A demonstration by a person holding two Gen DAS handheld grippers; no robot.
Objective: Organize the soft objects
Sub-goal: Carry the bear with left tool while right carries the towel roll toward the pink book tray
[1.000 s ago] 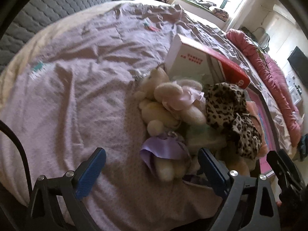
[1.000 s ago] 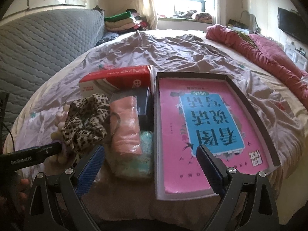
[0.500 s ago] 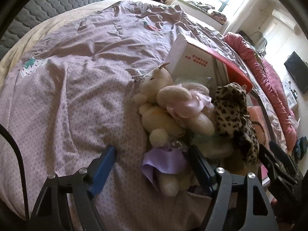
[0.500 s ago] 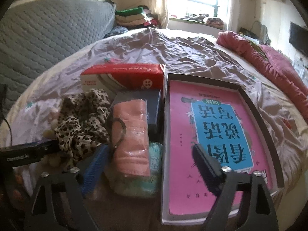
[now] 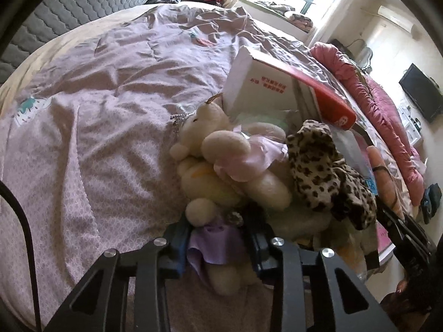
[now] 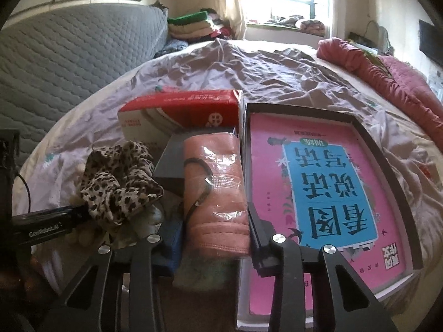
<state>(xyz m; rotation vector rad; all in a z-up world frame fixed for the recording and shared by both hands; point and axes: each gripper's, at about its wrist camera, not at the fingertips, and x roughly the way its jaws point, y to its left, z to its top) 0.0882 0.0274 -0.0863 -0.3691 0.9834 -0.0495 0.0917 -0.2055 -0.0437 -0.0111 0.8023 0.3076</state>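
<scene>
From my seat, the left gripper (image 5: 218, 244) hides its own pads behind the purple-skirted plush toy (image 5: 221, 249), whose lower end is blurred. The pale green bundle (image 6: 202, 275) under the pink wrapped roll (image 6: 217, 193) is mostly covered and smeared. The pink book (image 6: 326, 193) runs off the bottom edge. Small print on the red box (image 6: 180, 108) is unreadable.

Both grippers angle downward: the left gripper (image 5: 218, 242) is closing on something soft, the right gripper (image 6: 214, 235) likewise closing.
</scene>
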